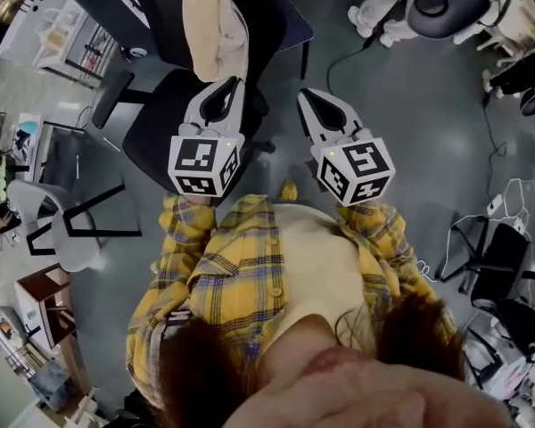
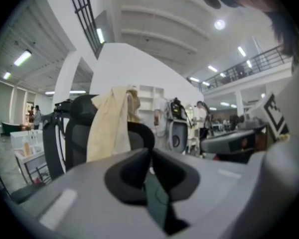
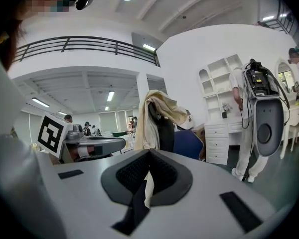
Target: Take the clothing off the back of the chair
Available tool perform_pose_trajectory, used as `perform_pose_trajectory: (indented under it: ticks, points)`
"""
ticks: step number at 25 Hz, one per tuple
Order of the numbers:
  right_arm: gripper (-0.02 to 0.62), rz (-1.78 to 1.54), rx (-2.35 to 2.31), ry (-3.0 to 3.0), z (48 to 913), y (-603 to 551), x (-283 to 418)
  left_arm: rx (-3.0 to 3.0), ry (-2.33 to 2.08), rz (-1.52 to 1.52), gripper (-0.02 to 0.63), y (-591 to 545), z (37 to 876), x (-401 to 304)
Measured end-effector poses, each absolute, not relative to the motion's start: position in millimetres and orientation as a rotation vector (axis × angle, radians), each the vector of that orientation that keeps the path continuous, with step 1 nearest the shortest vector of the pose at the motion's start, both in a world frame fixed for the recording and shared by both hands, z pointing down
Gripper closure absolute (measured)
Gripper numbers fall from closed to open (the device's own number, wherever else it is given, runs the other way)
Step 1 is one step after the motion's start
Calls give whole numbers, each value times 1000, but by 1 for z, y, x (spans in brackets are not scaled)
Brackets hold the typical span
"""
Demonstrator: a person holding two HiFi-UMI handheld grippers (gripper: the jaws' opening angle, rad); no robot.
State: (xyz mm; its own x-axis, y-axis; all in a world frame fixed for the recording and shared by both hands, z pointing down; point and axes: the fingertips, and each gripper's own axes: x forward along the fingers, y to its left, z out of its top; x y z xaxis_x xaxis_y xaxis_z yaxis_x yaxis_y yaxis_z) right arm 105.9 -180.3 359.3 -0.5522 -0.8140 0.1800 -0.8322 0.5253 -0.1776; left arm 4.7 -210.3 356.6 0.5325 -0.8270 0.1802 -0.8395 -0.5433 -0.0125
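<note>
Both grippers are closed. The left gripper [image 1: 226, 92], a grey shell with a black-and-white marker cube, has its jaws tip to tip with nothing between them. The right gripper [image 1: 316, 105], of the same build, has its jaws together and is also empty. The two are held side by side, near each other, by the yellow plaid sleeves [image 1: 183, 230] of the person, and both point toward the black mesh office chair [image 1: 160, 123].

The cream fabric clothing [image 1: 212, 25] lies over the top edge of the chair's back and hangs down both faces of it. The left gripper view shows the clothing [image 2: 109, 126] ahead of the jaws and to their left, not touching them. The right gripper view shows it [image 3: 157, 116] directly ahead, also apart from the jaws. The chair stands on a grey floor [image 1: 410, 105].
</note>
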Motion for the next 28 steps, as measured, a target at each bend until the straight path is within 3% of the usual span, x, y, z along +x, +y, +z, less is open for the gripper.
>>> perform_pose_trajectory:
  ticks: [28]
  points:
    - [583,352,1361,-2740,333,-250,79,2769,-1854,199,300,-362,235,-13]
